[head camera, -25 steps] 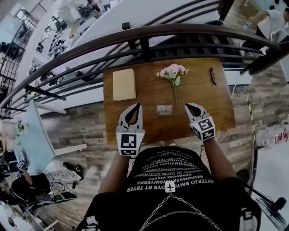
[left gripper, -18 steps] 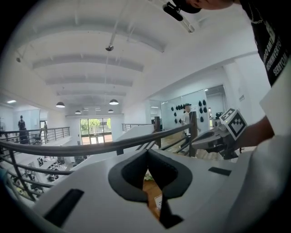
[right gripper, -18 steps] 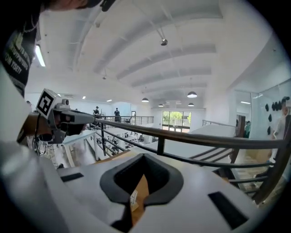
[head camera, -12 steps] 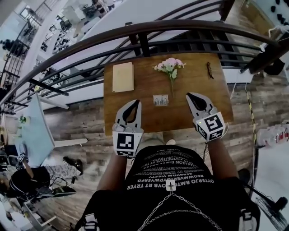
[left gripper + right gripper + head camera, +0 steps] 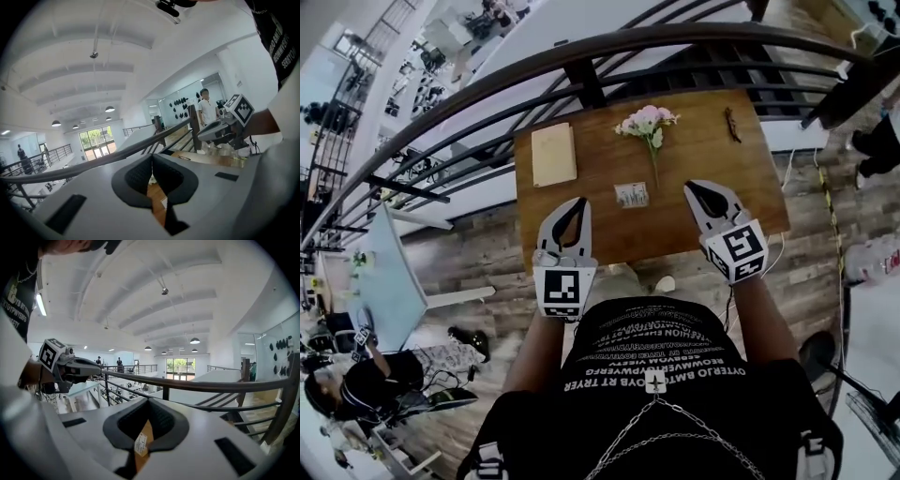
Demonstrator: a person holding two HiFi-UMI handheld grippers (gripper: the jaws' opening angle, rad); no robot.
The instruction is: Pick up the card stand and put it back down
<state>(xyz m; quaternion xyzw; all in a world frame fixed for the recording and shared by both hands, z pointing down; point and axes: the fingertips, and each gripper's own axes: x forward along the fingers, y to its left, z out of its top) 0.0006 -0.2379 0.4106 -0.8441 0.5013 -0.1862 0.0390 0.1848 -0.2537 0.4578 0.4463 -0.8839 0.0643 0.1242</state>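
Note:
The card stand (image 5: pixel 632 195), a small holder with a pale card, stands on the wooden table (image 5: pixel 703 150) between my two grippers, touched by neither. Left of it my left gripper (image 5: pixel 578 202) hovers above the table's near edge, shut and empty. My right gripper (image 5: pixel 693 186) hangs to the stand's right, shut with nothing in it. In the left gripper view the fingertips (image 5: pixel 151 157) meet, and the right gripper (image 5: pixel 220 131) shows beyond them. The right gripper view shows a white card (image 5: pixel 140 444) on the wood below the shut right gripper (image 5: pixel 149 400), with the left gripper (image 5: pixel 75 367) off to the side.
A tan notebook (image 5: pixel 553 155) lies at the table's back left, a pink flower sprig (image 5: pixel 647 122) at the back middle, a small dark object (image 5: pixel 731 124) at the back right. A dark metal railing (image 5: pixel 581 58) curves behind the table. A person (image 5: pixel 205 105) stands far off.
Both grippers have lifted up off the table toward the head camera. The card stand stays on the table.

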